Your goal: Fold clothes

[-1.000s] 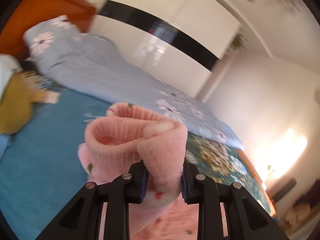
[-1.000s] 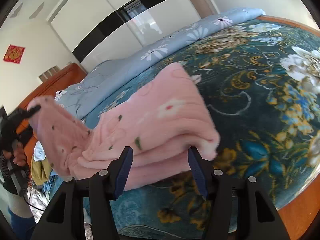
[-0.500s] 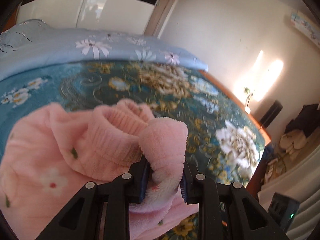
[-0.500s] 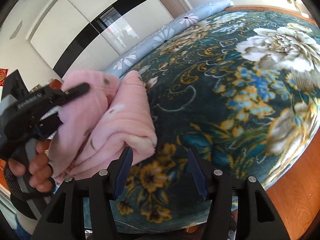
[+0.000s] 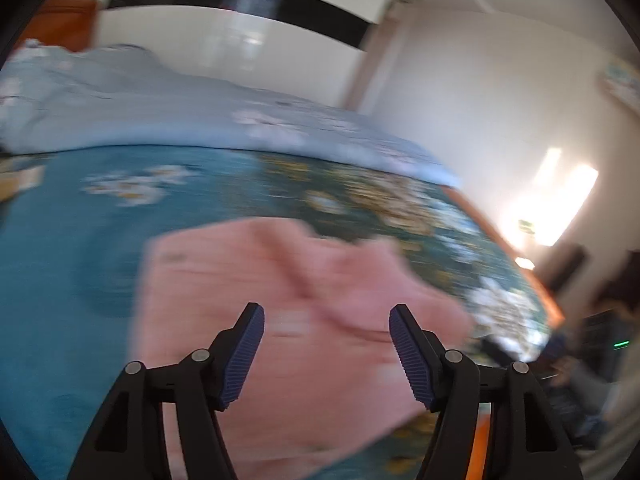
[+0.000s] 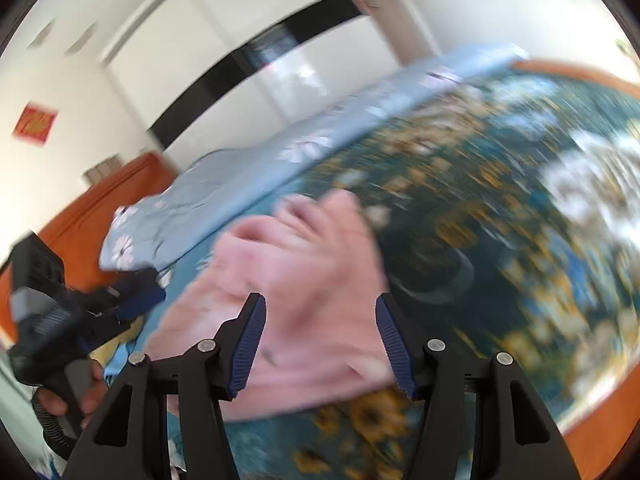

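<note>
The pink fleece garment (image 5: 280, 320) lies folded in a loose bundle on the bed (image 5: 72, 264), on the teal floral blanket, near the bed's foot corner where the orange wooden frame (image 6: 600, 412) shows. Both views are motion-blurred, so its print and edges are hard to read. In the right wrist view its long axis seems to run from the near side of the bed up toward the far side, with a rumpled, ridged end farthest from the camera; which part of the garment that end is cannot be told.

The left gripper (image 5: 326, 350) hangs just over the bundle with jaws wide apart and nothing between them. The right gripper (image 6: 320, 344) also has its jaws spread wide and empty, the garment showing in the gap beyond them.

Behind the garment a pale blue flowered quilt (image 5: 160, 112) lies along the far side of the bed, before a white wardrobe (image 5: 224, 48) with a black band. A hand (image 6: 80, 392) grips the left tool's handle at the right view's left edge.
</note>
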The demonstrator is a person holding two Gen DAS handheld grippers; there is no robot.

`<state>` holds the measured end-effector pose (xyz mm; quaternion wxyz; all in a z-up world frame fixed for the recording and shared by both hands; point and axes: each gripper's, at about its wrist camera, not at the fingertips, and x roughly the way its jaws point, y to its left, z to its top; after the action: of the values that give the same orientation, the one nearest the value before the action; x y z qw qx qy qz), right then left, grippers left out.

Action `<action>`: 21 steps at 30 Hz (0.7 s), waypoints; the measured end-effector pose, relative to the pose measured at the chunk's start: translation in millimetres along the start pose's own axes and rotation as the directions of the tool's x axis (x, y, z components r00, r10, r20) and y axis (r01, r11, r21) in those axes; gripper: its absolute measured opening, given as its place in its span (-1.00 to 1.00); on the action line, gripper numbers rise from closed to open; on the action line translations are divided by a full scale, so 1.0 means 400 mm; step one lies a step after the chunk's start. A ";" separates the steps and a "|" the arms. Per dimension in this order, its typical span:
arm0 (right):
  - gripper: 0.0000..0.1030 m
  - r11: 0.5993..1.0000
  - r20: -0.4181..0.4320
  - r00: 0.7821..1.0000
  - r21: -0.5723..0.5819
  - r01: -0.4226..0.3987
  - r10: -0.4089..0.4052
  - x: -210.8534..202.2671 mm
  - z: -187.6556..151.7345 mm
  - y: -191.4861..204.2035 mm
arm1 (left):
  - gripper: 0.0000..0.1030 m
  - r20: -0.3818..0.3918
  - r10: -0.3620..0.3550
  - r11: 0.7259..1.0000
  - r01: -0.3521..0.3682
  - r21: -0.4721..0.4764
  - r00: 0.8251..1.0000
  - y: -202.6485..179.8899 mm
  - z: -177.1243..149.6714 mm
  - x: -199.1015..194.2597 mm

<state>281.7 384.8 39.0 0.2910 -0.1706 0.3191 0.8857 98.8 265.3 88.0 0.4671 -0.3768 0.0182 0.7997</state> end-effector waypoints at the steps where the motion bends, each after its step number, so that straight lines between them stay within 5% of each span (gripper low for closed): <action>1: 0.14 0.999 0.002 1.000 -0.039 -0.014 0.014 0.012 0.019 0.028 | 0.35 -0.007 0.051 0.998 -0.052 -0.023 0.999 0.038 -0.003 0.002; 3: 0.14 0.991 -0.009 0.999 -0.129 -0.039 0.038 0.051 0.050 0.097 | 0.35 -0.050 0.095 0.991 -0.099 -0.089 0.994 0.110 -0.023 0.011; 7: 0.14 0.952 -0.080 0.996 -0.299 -0.061 0.039 0.150 0.087 0.217 | 0.35 -0.104 0.063 0.985 -0.079 -0.156 0.993 0.172 -0.060 0.025; 11: 0.13 0.930 -0.158 0.985 -0.368 0.012 -0.075 0.253 0.084 0.244 | 0.36 -0.128 0.034 0.988 -0.053 -0.148 0.991 0.178 -0.085 0.040; 13: -0.21 0.928 -0.182 0.978 -0.371 0.031 -0.105 0.270 0.080 0.241 | 0.36 -0.140 0.020 0.989 -0.040 -0.144 0.990 0.181 -0.098 0.048; 14: -0.63 0.927 -0.196 0.975 -0.374 0.026 -0.107 0.272 0.079 0.241 | 0.36 -0.144 0.011 0.989 -0.032 -0.146 0.989 0.182 -0.101 0.053; 15: -0.79 0.928 -0.213 0.972 -0.373 0.013 -0.099 0.272 0.081 0.239 | 0.36 -0.148 0.002 0.989 -0.024 -0.148 0.989 0.182 -0.102 0.059; 18: -0.83 0.916 -0.212 0.969 -0.400 0.032 -0.127 0.264 0.098 0.235 | 0.36 -0.155 -0.021 0.987 -0.003 -0.159 0.988 0.186 -0.106 0.072; 21: -0.84 0.903 -0.124 0.970 -0.405 0.141 -0.208 0.244 0.153 0.211 | 0.38 -0.159 -0.039 0.985 0.011 -0.170 0.987 0.191 -0.111 0.080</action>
<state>146.3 412.2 75.7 0.3017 -0.3260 0.1410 0.8848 57.6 228.6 11.8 0.4404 -0.4788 -0.0165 0.7593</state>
